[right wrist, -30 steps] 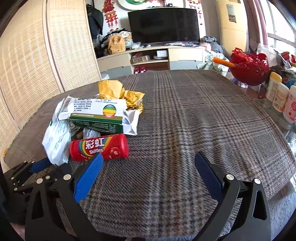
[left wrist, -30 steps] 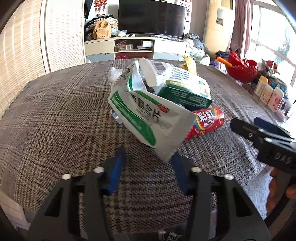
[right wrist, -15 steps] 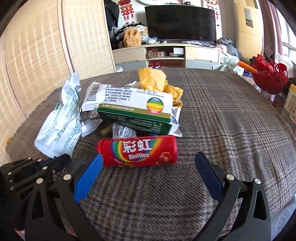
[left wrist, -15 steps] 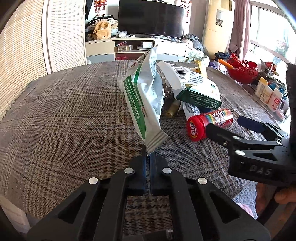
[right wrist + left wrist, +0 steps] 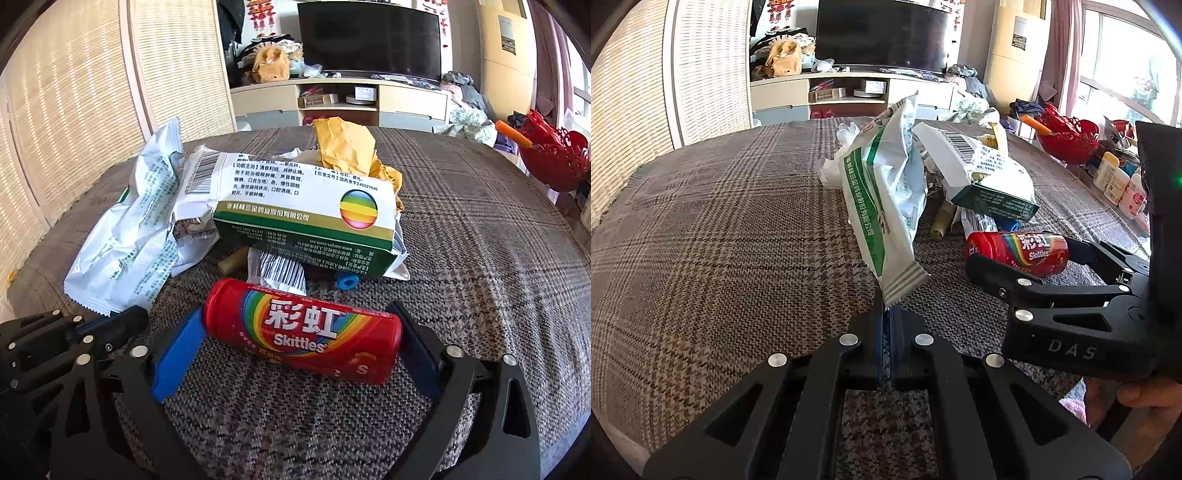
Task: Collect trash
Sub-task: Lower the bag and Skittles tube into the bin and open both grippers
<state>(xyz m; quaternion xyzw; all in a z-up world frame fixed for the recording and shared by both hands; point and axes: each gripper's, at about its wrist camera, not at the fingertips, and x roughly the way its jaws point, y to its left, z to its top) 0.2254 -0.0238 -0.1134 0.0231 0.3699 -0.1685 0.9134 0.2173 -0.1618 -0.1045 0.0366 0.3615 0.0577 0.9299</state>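
Two grippers work at the near edge of the plaid cloth table (image 5: 701, 229), whose woven top lies bare to the left and right of the litter. The left gripper (image 5: 885, 317) is clamped tight on the crimped corner of a crinkly white-and-green wrapper (image 5: 886, 199). The right gripper (image 5: 295, 339) stands wide, its blue pads at either end of a glossy red Skittles tube (image 5: 306, 332) lying on its side; whether they touch it, I cannot tell. Just behind lie a torn cardboard box (image 5: 306, 210) and crumpled yellow paper (image 5: 343, 147).
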